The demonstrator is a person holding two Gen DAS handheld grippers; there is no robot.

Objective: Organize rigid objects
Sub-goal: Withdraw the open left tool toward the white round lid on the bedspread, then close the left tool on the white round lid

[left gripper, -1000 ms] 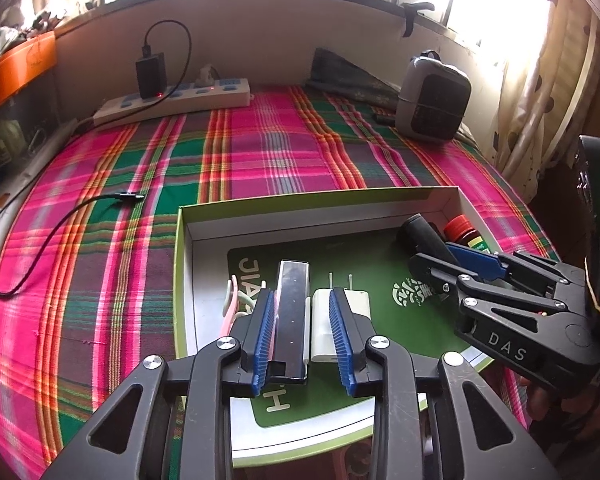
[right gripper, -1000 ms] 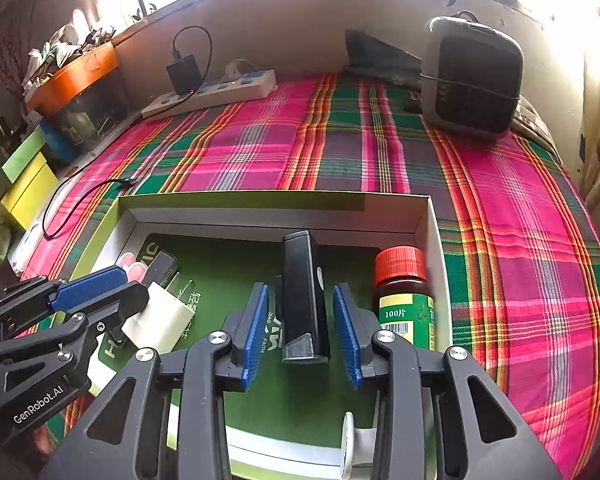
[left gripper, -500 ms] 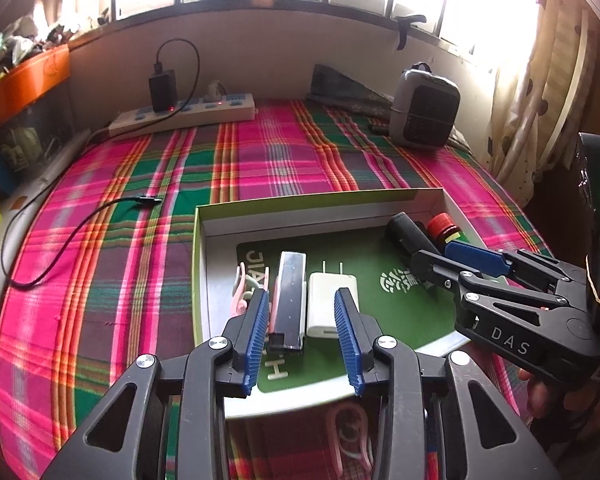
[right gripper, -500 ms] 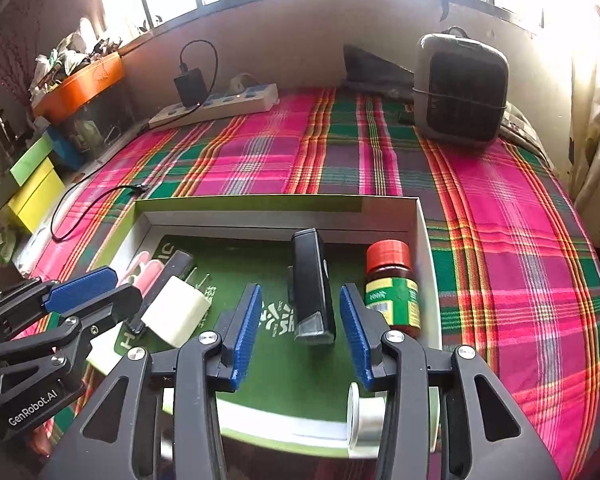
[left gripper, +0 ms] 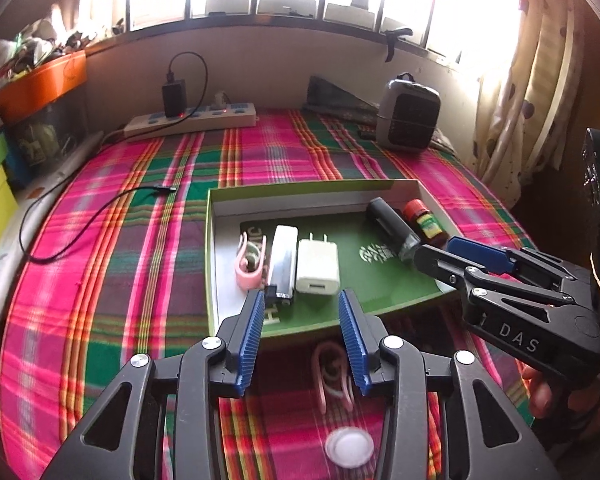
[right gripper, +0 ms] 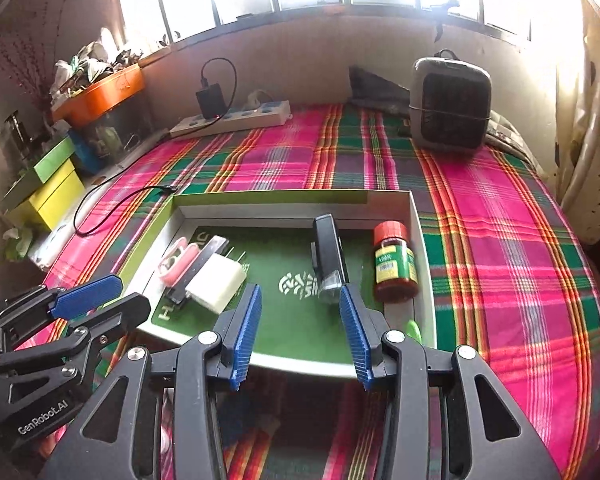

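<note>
The left gripper hangs over the near edge of the tray, its jaws opening with nothing between the pads. The right gripper stands part-open and holds nothing either.

Taking the tray as landmark and going left to right inside it: a pink clip lies by the left wall, then a silver bar, then a white charger with its prongs toward the far wall. These three lie side by side, long axes running near to far. At the right end lie a black cylinder and, against the right wall, a red-capped bottle on its side.

Outside the tray, on the plaid cloth just before its near rim, a second pink clip lies directly beneath the left gripper, long axis running away from the tray. A white round cap lies nearer the camera.

Judging by this, the left hand is the nearer one for that clip. The gripper's jaws already straddle its narrow width, so a straight descent would probably do.
</note>
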